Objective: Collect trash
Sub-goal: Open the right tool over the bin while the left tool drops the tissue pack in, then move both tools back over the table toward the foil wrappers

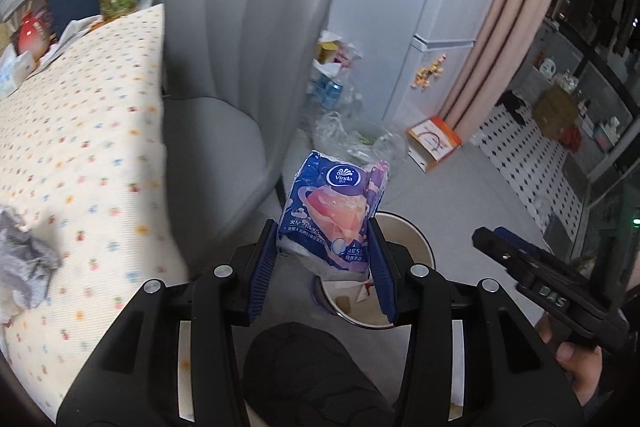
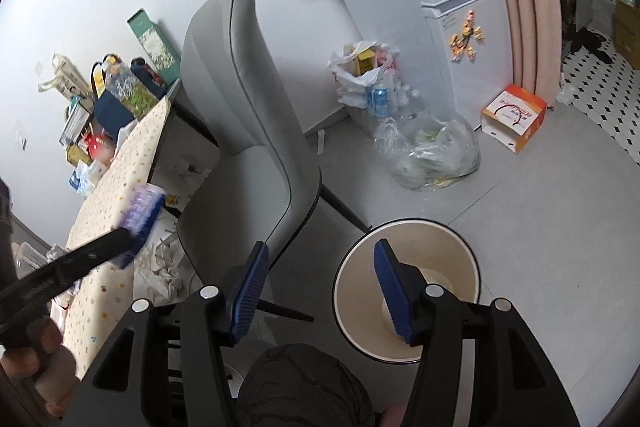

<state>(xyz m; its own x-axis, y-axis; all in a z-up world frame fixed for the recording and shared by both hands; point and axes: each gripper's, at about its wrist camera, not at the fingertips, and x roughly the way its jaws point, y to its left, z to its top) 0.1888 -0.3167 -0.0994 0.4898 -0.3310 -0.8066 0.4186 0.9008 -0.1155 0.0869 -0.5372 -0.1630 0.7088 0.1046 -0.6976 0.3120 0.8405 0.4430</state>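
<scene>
Messy room, grey floor; left gripper [image 1: 324, 259] pinches a soft, light tissue pack [image 1: 334, 215] by its lower sides over the bin [image 1: 420, 239], right gripper [image 2: 320, 291] gapes empty, pack's probably crushable

One tissue pack [image 1: 334, 215], one bin [image 2: 408, 291], one chair [image 2: 248, 131], two bags [image 2: 432, 155].

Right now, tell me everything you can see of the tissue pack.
The tissue pack is a soft plastic wrapper, blue and purple with a pink-orange picture and a white-ringed Vinda logo near the top. It looks crumpled and partly emptied. It stands upright, slightly tilted, pinched between the left gripper pads, above the cream bin. Nothing else touches it.
</scene>
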